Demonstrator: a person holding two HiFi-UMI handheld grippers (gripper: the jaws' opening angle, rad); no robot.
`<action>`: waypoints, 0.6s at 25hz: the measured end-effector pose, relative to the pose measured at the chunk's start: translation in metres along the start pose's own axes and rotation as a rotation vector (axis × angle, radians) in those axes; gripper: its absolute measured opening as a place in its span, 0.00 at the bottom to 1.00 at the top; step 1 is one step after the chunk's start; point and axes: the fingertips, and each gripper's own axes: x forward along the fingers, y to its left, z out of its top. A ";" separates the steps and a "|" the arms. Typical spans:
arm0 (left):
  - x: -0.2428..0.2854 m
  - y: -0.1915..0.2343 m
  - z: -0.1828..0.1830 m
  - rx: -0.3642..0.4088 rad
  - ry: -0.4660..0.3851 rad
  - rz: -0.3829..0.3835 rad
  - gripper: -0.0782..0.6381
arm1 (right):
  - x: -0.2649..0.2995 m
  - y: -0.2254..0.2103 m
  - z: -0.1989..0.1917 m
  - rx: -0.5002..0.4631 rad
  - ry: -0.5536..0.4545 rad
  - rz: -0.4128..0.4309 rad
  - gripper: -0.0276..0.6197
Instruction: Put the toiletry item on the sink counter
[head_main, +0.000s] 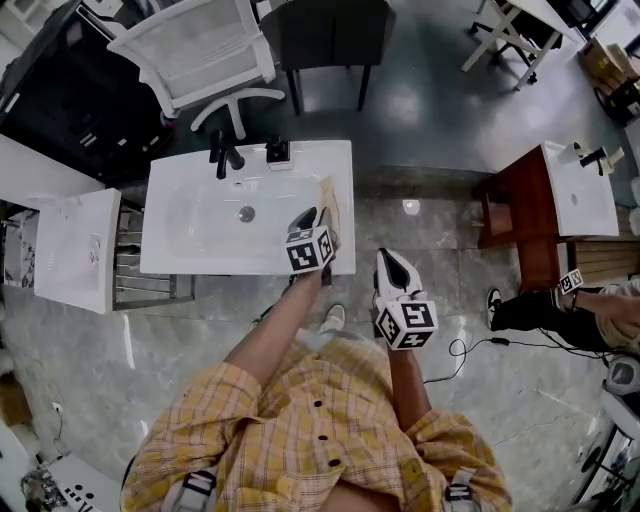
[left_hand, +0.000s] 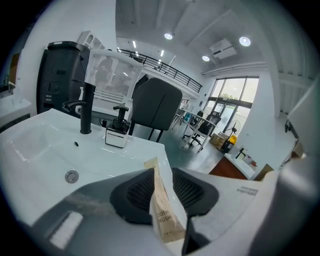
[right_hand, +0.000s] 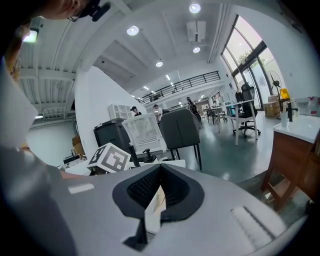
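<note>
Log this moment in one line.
left hand-held gripper open round tan paper toothbrush packet | at white sink counter edge | right hand-held gripper shut on pale paper packet

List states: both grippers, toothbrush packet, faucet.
left gripper: open, toothbrush packet between the jaws, not pressed.
right gripper: shut on a pale packet.
toothbrush packet: loose, at the right edge of the sink counter.
faucet: no water running.

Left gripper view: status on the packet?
Left gripper open, packet standing between jaws at counter's right edge. Right gripper shut on second packet. Tap, bottle far side.
</note>
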 end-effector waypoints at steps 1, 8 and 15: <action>-0.005 -0.001 0.003 0.005 -0.009 -0.005 0.26 | 0.000 0.001 0.002 -0.001 -0.005 0.001 0.04; -0.043 -0.019 0.029 0.040 -0.068 -0.060 0.23 | -0.001 0.017 0.024 -0.024 -0.032 0.030 0.04; -0.084 -0.028 0.050 0.127 -0.151 -0.088 0.13 | -0.007 0.027 0.042 -0.051 -0.069 0.052 0.04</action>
